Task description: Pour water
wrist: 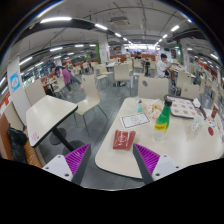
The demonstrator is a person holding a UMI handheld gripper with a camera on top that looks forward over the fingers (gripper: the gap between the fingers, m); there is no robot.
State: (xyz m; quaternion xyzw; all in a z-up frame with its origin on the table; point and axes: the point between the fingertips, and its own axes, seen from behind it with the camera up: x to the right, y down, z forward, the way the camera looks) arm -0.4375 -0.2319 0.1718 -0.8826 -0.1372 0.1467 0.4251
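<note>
Green-topped bottle [162, 119] stands on the table [190, 150], well beyond the tongs [114, 164], spread apart and empty. Likely light, smooth plastic: grip mid-body, squeezing gently.

Canteen or food hall: rows of pale benches [150, 130] and chairs [92, 98], seated diners [163, 66], ceiling strip lights [57, 19].

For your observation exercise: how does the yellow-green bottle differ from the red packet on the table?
The bottle stands upright; the packet lies flat. The bottle is yellow-green; the packet is red. The bottle is farther from the open gripper; the packet lies just ahead of it. Both rest on the same table.
</note>
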